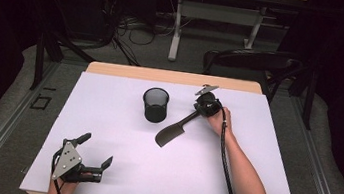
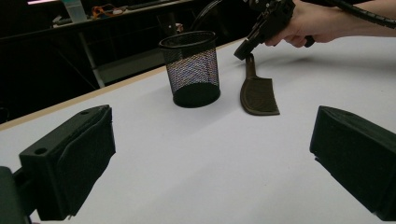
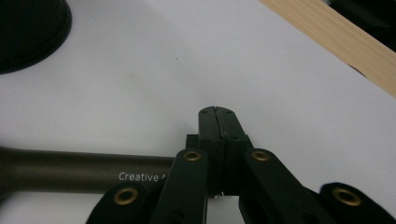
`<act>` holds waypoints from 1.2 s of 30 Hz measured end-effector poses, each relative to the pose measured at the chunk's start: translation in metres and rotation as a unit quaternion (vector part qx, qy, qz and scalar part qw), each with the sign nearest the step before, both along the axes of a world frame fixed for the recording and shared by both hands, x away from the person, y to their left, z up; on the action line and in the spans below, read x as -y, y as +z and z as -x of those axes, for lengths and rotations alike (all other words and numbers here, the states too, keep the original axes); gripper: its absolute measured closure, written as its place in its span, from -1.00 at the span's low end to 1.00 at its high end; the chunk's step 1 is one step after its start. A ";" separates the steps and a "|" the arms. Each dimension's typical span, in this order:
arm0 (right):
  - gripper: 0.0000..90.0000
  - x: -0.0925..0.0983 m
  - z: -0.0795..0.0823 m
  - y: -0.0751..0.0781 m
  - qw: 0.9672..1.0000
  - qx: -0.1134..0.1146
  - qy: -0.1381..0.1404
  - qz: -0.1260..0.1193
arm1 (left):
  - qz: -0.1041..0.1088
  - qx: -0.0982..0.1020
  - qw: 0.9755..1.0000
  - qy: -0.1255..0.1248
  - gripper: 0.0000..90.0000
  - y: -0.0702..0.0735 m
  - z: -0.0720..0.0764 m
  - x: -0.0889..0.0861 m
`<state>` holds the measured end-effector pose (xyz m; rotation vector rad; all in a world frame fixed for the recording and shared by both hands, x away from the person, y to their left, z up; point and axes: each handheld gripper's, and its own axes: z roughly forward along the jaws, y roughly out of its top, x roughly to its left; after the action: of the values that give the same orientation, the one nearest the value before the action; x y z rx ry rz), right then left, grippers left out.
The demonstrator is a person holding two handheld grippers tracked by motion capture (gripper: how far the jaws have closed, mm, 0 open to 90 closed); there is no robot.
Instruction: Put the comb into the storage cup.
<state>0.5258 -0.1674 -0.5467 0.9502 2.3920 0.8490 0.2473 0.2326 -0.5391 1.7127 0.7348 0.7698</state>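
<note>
Nearest the person, at the front left corner of the white bench [image 1: 115, 170], the left gripper [image 1: 96, 155] rests low with its fingers [image 2: 70, 163] spread wide and nothing between them. From the left gripper view, the bare bench top runs out between those two black fingers toward the middle.

Further in, about the centre of the bench, a dark spatula [image 1: 171, 133] lies flat, its broad blade pointing back toward the person and its slim handle running up and to the right. The right gripper [image 1: 197, 111] comes down on the far end of that handle; in the right gripper view its fingers [image 3: 219, 128] are pressed together at the tips, with the brown handle, printed with the word "Creative", lying right under them. Whether they actually pinch the handle end I cannot tell.

Just left of the handle, standing upright and apart from the spatula, is a black mesh cup [image 1: 155, 104], open at the top.

Beyond the bench's wooden far edge sits a dark chair [image 1: 250, 62].
</note>
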 end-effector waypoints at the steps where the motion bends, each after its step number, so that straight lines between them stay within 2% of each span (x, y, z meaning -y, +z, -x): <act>1: 1.00 0.000 0.001 0.000 1.000 -0.001 0.001 0.000 | 0.001 0.000 1.000 0.000 -1.00 0.000 0.000 0.000; 13: 1.00 0.002 0.007 0.000 1.000 -0.017 0.006 0.015 | -0.001 0.000 1.000 0.000 -1.00 0.000 0.000 0.000; 30: 1.00 0.007 0.013 0.001 0.999 -0.022 0.022 0.028 | -0.001 0.000 1.000 0.000 -1.00 0.000 0.000 0.001; 32: 1.00 0.008 0.014 0.001 0.999 -0.021 0.018 0.024 | -0.001 0.001 1.000 0.000 -1.00 0.000 0.000 0.001; 36: 1.00 0.008 0.015 0.002 0.999 -0.022 0.026 0.032 | -0.001 0.001 1.000 0.000 -1.00 0.000 0.000 0.001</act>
<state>0.5104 -0.1759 -0.5449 0.8944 2.4761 0.7719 0.2475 0.2312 -0.5390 1.7144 0.7333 0.7718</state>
